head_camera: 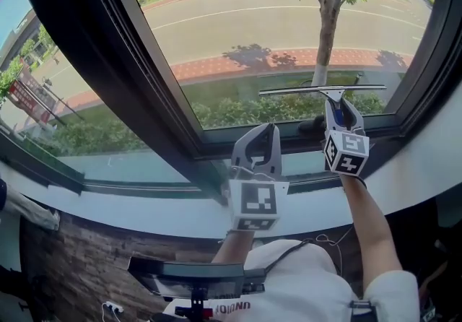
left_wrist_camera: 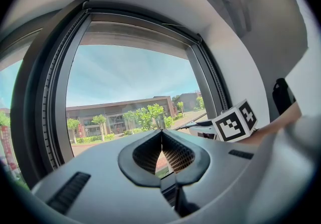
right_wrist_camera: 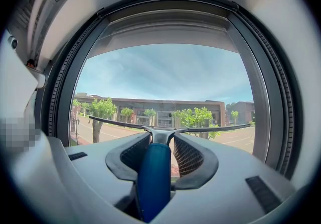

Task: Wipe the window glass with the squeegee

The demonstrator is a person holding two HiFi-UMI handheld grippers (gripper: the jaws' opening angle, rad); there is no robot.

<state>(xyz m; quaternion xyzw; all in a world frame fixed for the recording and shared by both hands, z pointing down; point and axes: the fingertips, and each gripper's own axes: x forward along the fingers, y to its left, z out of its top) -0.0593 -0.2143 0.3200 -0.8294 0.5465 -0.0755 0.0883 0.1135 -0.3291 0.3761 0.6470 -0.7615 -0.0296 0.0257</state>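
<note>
The big clear window glass (head_camera: 238, 24) (left_wrist_camera: 125, 82) (right_wrist_camera: 165, 72) fills most of the head view. A thick dark window frame (head_camera: 108, 61) goes all around it. Under the frame runs a long white window sill (head_camera: 130, 205). Outside the glass there is a grey road, a thin tree with green leaves (head_camera: 328, 24) and a row of green bushes.

The person's two bare arms reach up from below toward the window.

The grey right gripper (head_camera: 339, 107) (right_wrist_camera: 161, 136) is up by the low part of the glass, on the right side. Its jaws squeeze the round blue handle of the squeegee with the long thin dark blade (head_camera: 323, 89) (right_wrist_camera: 154, 178). The handle runs back between the jaws. The blade stretches flat from side to side just past the jaw tips. It lies low on the glass, a little above the bottom frame. It looks pressed on the glass, but I cannot tell if it really touches.

The grey left gripper (head_camera: 263, 129) (left_wrist_camera: 161, 131) is lower and to the left of the right one, in front of the bottom frame. Its jaw tips are closed together and there is nothing between them. It is apart from the squeegee.

Each gripper has a white cube with black square marks: one on the left (head_camera: 254, 203) and one on the right (head_camera: 346, 153) (left_wrist_camera: 234, 121).
</note>
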